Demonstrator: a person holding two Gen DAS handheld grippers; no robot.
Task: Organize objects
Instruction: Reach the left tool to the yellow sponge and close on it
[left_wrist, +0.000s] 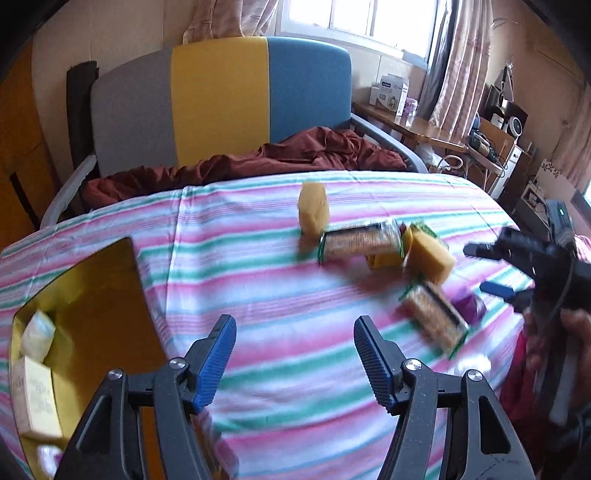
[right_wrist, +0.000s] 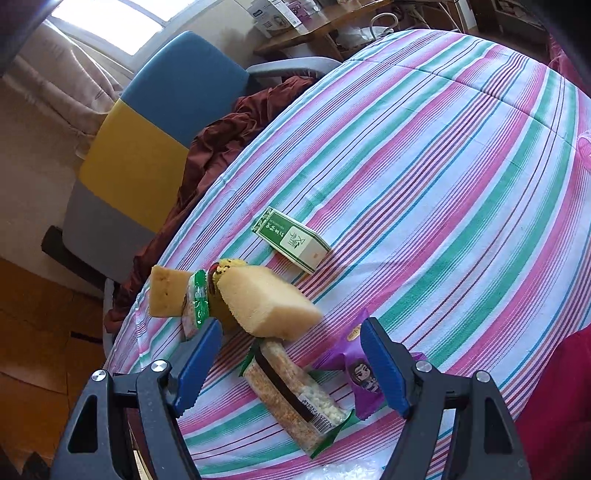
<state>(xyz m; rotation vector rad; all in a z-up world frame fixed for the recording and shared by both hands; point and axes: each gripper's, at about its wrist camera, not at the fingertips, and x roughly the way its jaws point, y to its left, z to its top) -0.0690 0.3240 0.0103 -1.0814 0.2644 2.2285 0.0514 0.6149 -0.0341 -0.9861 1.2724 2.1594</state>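
Striped bedding in pink, green and white covers the bed (right_wrist: 461, 155) where the clutter lies. Nearest the right gripper (right_wrist: 291, 363) is a clear cracker pack (right_wrist: 295, 398), lying flat just under its spread fingers, with a purple snack packet (right_wrist: 360, 373) touching its side; I judge the cracker pack is the next pick. Beyond them two yellow sponges (right_wrist: 269, 302) stand against a second cracker pack (right_wrist: 195, 306), and one green and white box (right_wrist: 291, 240) lies a little apart. Off to the left a yellow box (left_wrist: 96, 295) sits open on the bed, already holding a few pale packets, so it seems the collecting bin. The left gripper (left_wrist: 295, 360) hangs beside it, fingers wide apart and empty.
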